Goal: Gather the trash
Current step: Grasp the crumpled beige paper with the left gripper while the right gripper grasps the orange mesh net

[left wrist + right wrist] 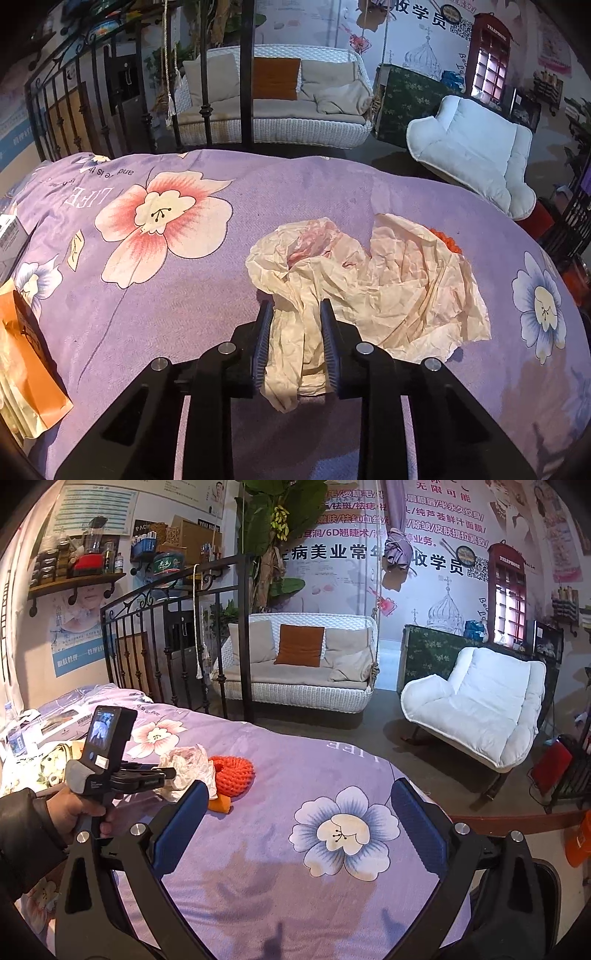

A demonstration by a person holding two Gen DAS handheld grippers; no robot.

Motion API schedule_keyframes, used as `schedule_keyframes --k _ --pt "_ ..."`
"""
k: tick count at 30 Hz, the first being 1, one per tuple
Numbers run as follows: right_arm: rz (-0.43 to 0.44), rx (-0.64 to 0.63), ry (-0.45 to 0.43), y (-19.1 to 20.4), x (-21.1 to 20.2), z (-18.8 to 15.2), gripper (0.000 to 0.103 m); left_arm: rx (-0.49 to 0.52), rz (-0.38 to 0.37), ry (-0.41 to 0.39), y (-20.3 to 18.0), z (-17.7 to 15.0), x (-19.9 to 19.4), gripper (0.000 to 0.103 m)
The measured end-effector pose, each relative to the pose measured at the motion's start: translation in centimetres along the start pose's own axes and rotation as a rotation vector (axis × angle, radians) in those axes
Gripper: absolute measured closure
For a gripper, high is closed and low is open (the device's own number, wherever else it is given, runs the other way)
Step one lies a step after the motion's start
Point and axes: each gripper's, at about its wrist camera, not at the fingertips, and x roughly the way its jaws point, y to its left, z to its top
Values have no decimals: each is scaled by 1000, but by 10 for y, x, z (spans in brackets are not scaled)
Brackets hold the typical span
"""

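Both left gripper [295,306] jaws clamp the crumpled paper's [369,280] near end.

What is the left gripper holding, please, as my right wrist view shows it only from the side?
Observer: The left gripper has its jaws shut on a bunched fold of the crumpled cream tissue paper.
Operator: Is the whole sheet between the jaws?
Observer: No, most of it spreads beyond them and to the right, over the purple floral bedspread.
Operator: Does anything else lie close to that gripper?
Observer: A flat orange paper bag lies at the far left edge of the left wrist view, well apart from the tissue paper.
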Motion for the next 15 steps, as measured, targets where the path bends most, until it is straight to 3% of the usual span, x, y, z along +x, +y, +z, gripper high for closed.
schedule_keyframes --k 8,15 --pt "20 -19 17 10 17 8 5 -9 -8 -62 8 -6 -33 77" --pt "66 -63 130 37 82 16 5 1 41 -165 15 -17 -101 77"
